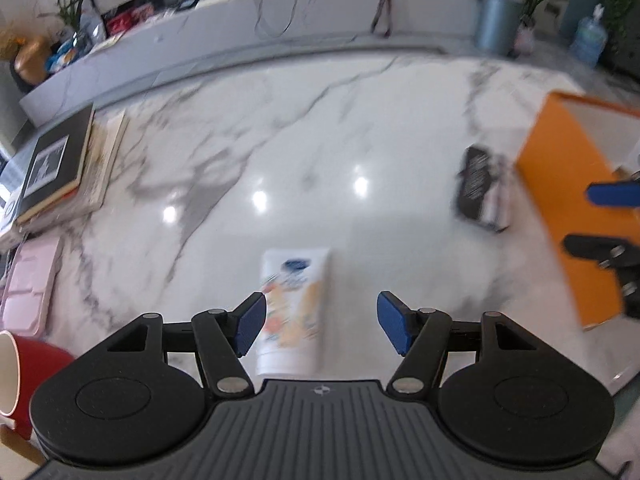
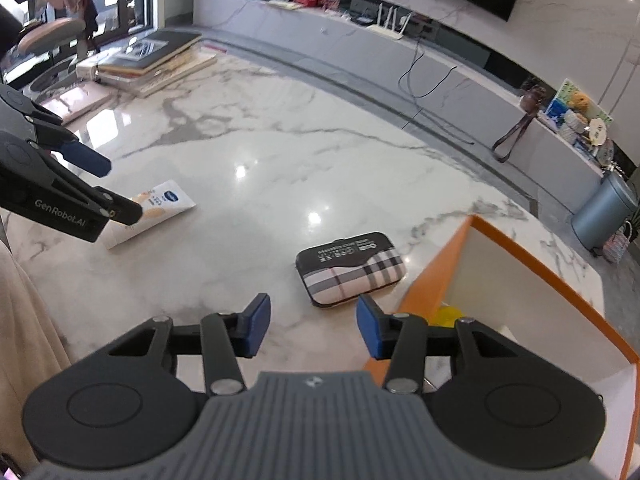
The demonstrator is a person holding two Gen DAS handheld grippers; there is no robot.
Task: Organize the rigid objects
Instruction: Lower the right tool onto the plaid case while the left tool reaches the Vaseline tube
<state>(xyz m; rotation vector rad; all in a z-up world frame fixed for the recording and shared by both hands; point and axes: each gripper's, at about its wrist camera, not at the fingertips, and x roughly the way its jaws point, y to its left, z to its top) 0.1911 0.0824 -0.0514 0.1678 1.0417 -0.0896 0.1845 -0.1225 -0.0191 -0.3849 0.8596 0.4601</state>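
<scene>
- The marble table [image 2: 280,152] carries everything you are working with; its surface is glossy white with grey veins.
- The orange box [image 2: 516,264] sits at the table's right side, open at the top, with something yellow [image 2: 448,314] low inside it, partly hidden by your right gripper.
- A stack of books [image 1: 60,168] lies at the table's far left, well apart from the box.
- The plaid case [image 2: 350,268] lies flat just beside the orange box, on its left, black band toward the far side.
- The white tube [image 1: 294,308] lies flat on the table, well to the left of the case.
- Your left gripper [image 1: 320,322] hovers over the near end of the tube with its jaws apart, the tube showing between them; nothing is gripped.
- Your right gripper [image 2: 312,326] hangs above the table just short of the plaid case, jaws apart and empty, its right finger over the box's corner.
- A red cup [image 1: 24,376] shows at the left camera's lower left edge.
</scene>
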